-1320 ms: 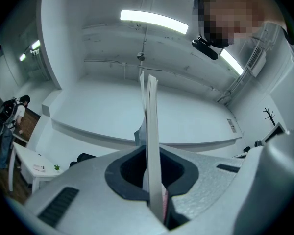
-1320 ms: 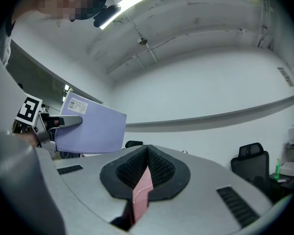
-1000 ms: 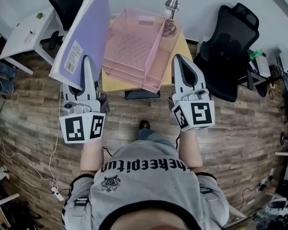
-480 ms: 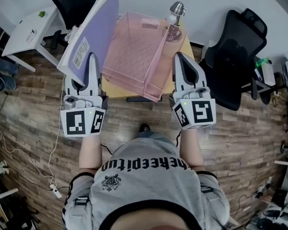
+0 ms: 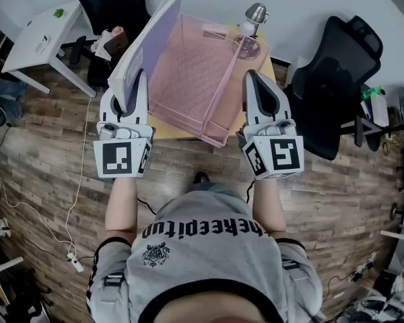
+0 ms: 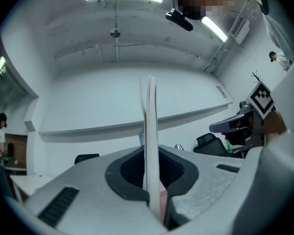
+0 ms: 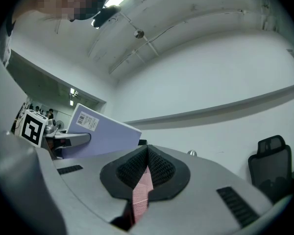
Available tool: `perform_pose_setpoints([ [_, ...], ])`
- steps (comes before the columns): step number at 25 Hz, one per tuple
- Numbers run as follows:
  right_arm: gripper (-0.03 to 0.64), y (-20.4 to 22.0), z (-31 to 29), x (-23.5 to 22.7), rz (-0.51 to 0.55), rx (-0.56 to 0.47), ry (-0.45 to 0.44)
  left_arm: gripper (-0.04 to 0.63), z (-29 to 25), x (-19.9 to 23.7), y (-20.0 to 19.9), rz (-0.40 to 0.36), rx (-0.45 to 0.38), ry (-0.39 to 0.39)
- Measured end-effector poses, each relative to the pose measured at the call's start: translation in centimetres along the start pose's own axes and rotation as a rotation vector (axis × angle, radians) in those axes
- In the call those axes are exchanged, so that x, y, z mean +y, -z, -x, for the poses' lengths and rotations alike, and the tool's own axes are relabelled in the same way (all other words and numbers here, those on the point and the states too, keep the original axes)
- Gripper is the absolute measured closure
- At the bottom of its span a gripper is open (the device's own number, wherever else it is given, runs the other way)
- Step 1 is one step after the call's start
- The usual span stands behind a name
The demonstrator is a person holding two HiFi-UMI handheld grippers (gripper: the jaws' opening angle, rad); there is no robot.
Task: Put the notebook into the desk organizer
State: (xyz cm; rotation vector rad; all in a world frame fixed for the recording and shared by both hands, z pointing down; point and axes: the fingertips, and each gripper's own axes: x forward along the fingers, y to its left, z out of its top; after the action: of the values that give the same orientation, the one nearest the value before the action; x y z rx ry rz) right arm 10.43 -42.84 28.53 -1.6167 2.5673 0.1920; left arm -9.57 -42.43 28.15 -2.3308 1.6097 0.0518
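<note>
notebook: a thin lavender-covered notebook (image 5: 151, 42) stands on edge and tilted, just over the left wall of the pink mesh desk organizer (image 5: 195, 79); not yet inside. I cannot tell whether it touches the wall.
left gripper: the left gripper (image 5: 138, 83) has its jaws nearly together, clamped on the notebook's lower edge. In the left gripper view, the notebook (image 6: 149, 126) rises as a narrow pale strip from between the dark pads (image 6: 125, 173).
right gripper: the right gripper (image 5: 254, 86) has its jaws pressed together on the organizer's right mesh wall. A sliver of pink mesh (image 7: 139, 195) shows between them, so it seems to be steadying the tray.
organizer: it sits tipped toward the person on the yellow bench (image 5: 161, 128), open top up, with a desk lamp (image 5: 256, 12) just behind it.
weight: probably light, since one gripper carries it from a single edge.
stiffness: the cover looks flat and holds its plane, yet a thin book held by one edge may flex or fan open.
slip: the cover looks smooth, so the sheet could pivot in the pads if it catches on the mesh.
where to hold: low on one edge as now, leaving the far end free to go in first.
organizer handling: thin wire mesh, light, likely to slide or tip unless held.
</note>
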Motion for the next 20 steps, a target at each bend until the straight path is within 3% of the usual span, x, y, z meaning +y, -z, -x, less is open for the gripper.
perform_pose_setpoints([
  [5, 0.615, 0.8, -1.0, -0.5, -0.007, 0.016, -0.002, 0.565, -1.9, -1.2, 2.2, -0.122, 0.049, 0.064],
  [11, 0.615, 1.7, -1.6, -1.4, -0.011, 0.035, 0.005, 0.566, -3.3, -3.1, 5.0, -0.345, 0.118, 0.125],
  [15, 0.615, 2.0, -1.6, -1.9, -0.01, 0.039, 0.011, 0.565, -3.8, -4.6, 6.0, -0.421, 0.079, 0.16],
  [20, 0.614, 2.1, -1.6, -2.3, -0.01, 0.043, 0.016, 0.565, -3.8, -5.7, 7.3, -0.558, 0.095, 0.219],
])
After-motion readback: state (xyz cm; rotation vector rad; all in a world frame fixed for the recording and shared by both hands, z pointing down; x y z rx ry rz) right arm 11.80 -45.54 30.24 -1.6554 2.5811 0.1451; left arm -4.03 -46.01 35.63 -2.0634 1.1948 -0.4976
